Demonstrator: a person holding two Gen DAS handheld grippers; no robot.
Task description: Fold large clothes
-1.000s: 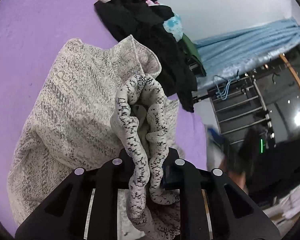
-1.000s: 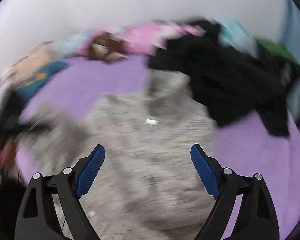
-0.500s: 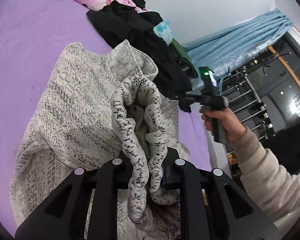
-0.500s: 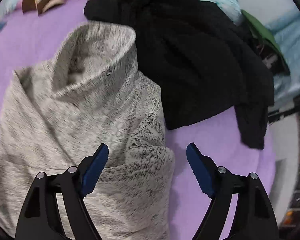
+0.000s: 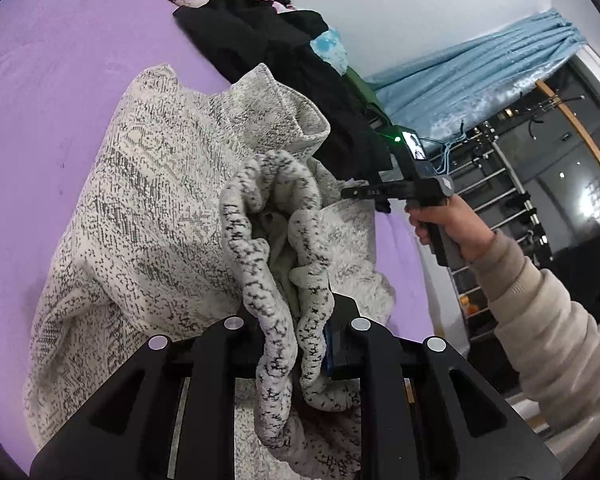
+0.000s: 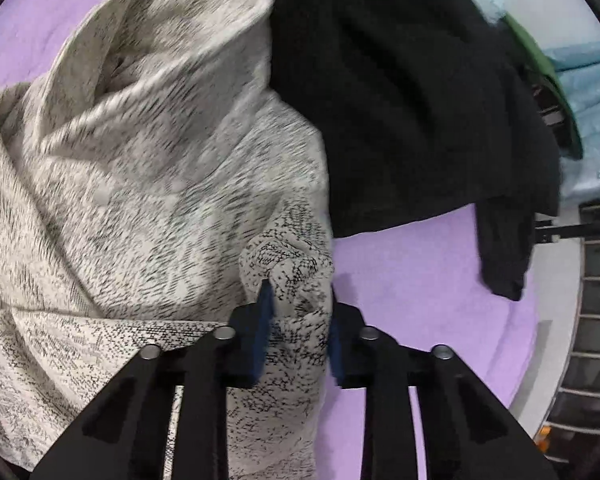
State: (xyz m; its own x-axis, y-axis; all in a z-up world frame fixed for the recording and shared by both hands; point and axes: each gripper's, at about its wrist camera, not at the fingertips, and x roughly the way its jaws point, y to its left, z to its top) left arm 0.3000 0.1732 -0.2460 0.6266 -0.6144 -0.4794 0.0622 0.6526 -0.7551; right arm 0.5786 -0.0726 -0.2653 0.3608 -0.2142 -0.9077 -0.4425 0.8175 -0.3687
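The soft, floppy knit sweater (image 5: 152,208) sits bunched in the clamped left gripper (image 5: 290,336), while the right gripper (image 6: 296,320) is closing, seemingly on a thick corner fold, so it probably sags unless held at edges.

The grey speckled sweater (image 5: 148,208) runs off the lower edge of both views, and its bunched hem hides the pads of the left gripper (image 5: 300,344), which is clamped on it. In the right wrist view the sweater's upper folds are smeared by motion blur, and the fabric pinched in the closing right gripper (image 6: 298,320) covers most of the blue pads. The black garment (image 6: 412,92) is cut by the top edge there, and the person's sleeve (image 5: 556,336) leaves the left wrist view at the right.
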